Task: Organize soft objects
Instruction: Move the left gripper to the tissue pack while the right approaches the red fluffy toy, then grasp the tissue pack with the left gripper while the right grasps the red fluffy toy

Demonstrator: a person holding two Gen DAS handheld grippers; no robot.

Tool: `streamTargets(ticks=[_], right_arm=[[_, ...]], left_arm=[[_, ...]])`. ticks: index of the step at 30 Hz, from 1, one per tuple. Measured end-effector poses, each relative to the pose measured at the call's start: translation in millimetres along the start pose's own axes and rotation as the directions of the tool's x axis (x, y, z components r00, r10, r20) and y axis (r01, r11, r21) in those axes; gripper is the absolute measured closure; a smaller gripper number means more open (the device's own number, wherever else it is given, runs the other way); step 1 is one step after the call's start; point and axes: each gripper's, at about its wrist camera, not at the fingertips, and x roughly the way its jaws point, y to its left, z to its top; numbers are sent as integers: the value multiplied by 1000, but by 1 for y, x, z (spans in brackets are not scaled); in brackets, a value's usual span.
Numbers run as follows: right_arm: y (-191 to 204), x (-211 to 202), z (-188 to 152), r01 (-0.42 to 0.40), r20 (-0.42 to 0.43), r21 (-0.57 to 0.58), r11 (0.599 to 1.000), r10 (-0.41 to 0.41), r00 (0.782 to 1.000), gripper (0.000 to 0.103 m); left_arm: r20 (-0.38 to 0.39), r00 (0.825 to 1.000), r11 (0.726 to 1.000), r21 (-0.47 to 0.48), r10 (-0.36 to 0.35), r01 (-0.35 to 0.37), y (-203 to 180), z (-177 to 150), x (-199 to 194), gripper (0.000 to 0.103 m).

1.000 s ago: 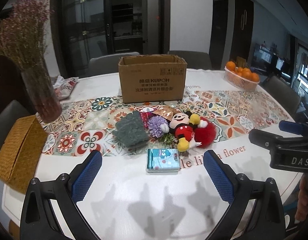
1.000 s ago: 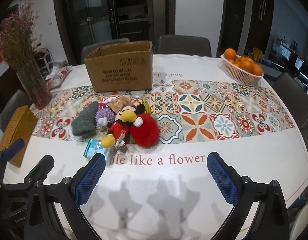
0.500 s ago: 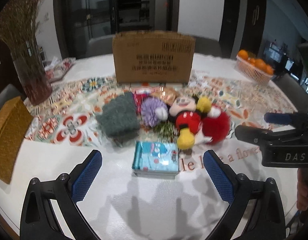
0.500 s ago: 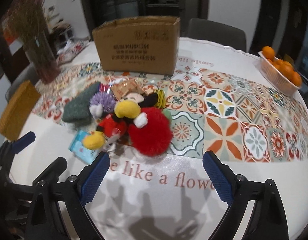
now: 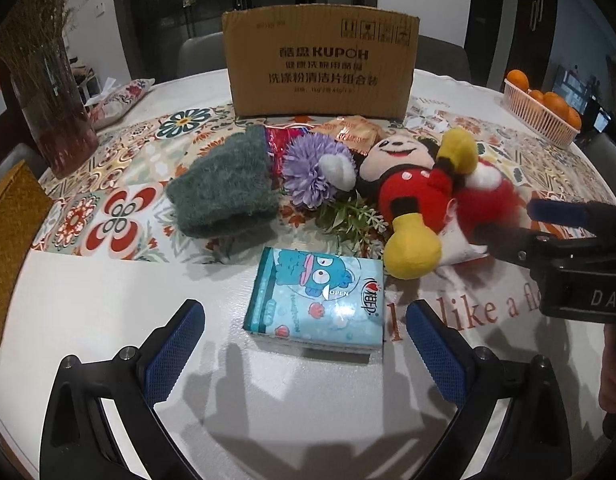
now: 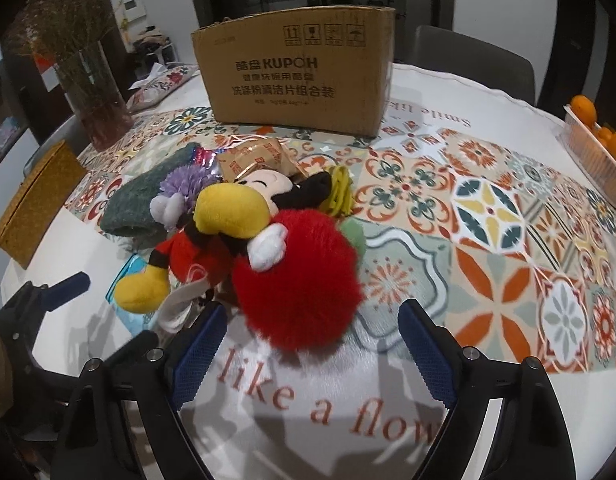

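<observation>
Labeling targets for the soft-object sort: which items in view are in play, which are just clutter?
In play: tissue pack, green knit piece, purple pompom flower, mouse plush, red fluffy ball, cardboard box. Both tongs open; the right tongs are closing, nothing gripped.

Clutter: snack packets, vase of dried flowers, orange basket, woven box.

A round white table (image 5: pixel 107 312) carries everything — a tiled-pattern runner (image 6: pixel 488 216) crosses its middle, with red lettering on the near white part. On the runner at the far side stands a cardboard box (image 5: pixel 320 64). Near it lie a green knitted cloth (image 5: pixel 223 188), a mouse plush (image 5: pixel 412 184) and a red pompom (image 6: pixel 299 280). A tissue pack (image 5: pixel 320 296) lies nearer, on the white. Far right — a basket of oranges (image 5: pixel 540 108); left, a vase (image 5: pixel 51 120) and woven box (image 5: pixel 7 240).
</observation>
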Motion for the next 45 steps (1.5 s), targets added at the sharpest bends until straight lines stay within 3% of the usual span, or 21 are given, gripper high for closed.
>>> streamTargets(ticks=[9,14,17,21,25,33,45], right_arm=[[-3,17,7,-35,28,-4,999,35,999,23],[-4,23,10,-47,40,19,999,46,998,29],[-3,26,11,-56,42,31,998,55,998,35],[-4,35,13,-62,21,60,996,61,998,55],[-8,36,11,-79,10,118,990,78,997,62],[-7,14,4,-41,16,139,989,39,999,63],[-8,-44,4,10,83,176,984,-25,996,64]], left_arm=[[-16,1000,1000,-4,-6,6,-5,0,21,7],[-28,999,999,-32,-22,21,-1,2,27,23],[-35,999,999,-42,-29,28,1,3,30,27],[-43,998,998,-39,-42,40,2,5,30,28],[-56,996,996,-64,-65,61,7,6,29,29],[-52,996,996,-64,-72,69,8,5,16,29],[36,996,997,5,-80,80,-1,25,-29,29]])
